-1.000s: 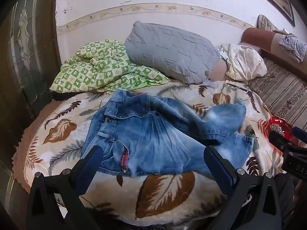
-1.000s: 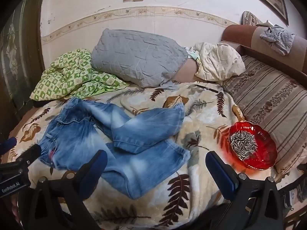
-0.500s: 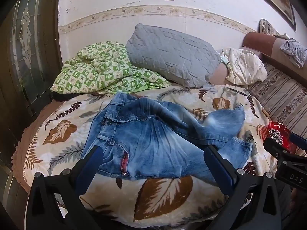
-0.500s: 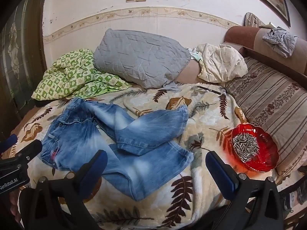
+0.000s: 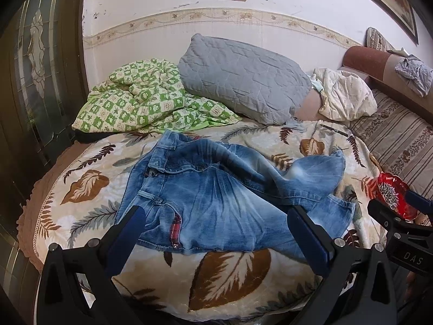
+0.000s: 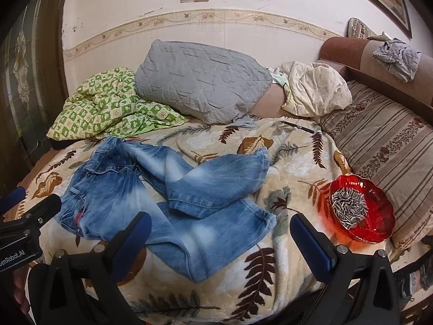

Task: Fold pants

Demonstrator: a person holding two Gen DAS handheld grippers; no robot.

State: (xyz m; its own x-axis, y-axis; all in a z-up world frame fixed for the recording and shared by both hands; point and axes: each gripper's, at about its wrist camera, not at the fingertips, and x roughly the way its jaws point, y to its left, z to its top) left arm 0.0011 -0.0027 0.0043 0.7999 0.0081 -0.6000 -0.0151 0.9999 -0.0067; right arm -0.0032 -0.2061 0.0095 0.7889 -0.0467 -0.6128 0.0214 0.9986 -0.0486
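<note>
Left wrist view: jeans (image 5: 224, 197) sprawled mid-frame on the leaf-print blanket (image 5: 230, 273), waistband toward upper left, legs trailing right. Left claw (image 5: 216, 233) spread wide and holding nothing, its tips over the near edge of the denim. Likely heavy, floppy, grippy cloth; thick waistband and hems look the surest holds.

Right wrist view: jeans (image 6: 167, 203) at centre-left, one leg crossed over the other. Right claw (image 6: 220, 239) spread, empty, low in frame, cuffs near its tips. Red bowl (image 6: 379, 227) of seeds at right, apart from the denim.
</note>
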